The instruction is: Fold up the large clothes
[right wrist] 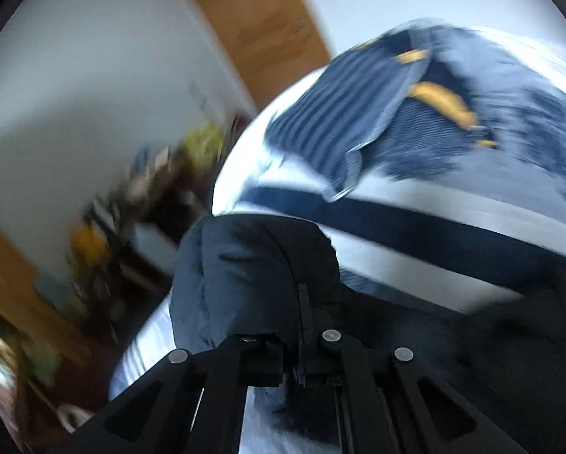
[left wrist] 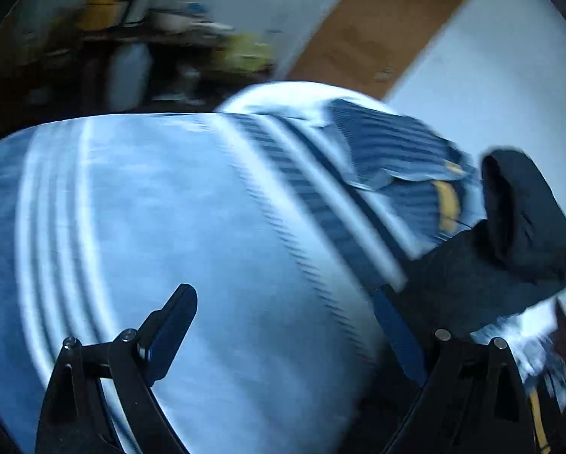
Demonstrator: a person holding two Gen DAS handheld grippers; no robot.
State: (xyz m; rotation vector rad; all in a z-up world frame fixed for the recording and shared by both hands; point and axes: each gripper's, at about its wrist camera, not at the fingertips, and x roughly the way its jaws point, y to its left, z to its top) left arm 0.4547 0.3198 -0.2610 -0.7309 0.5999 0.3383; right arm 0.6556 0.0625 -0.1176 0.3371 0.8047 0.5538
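Left gripper (left wrist: 283, 325) tilted down over bare striped bedspread (left wrist: 139, 208), jaws wide, empty. Right gripper (right wrist: 301, 302) clamped onto dark garment (right wrist: 245, 265) near bed's edge; striped shirt (right wrist: 358, 113) beyond.
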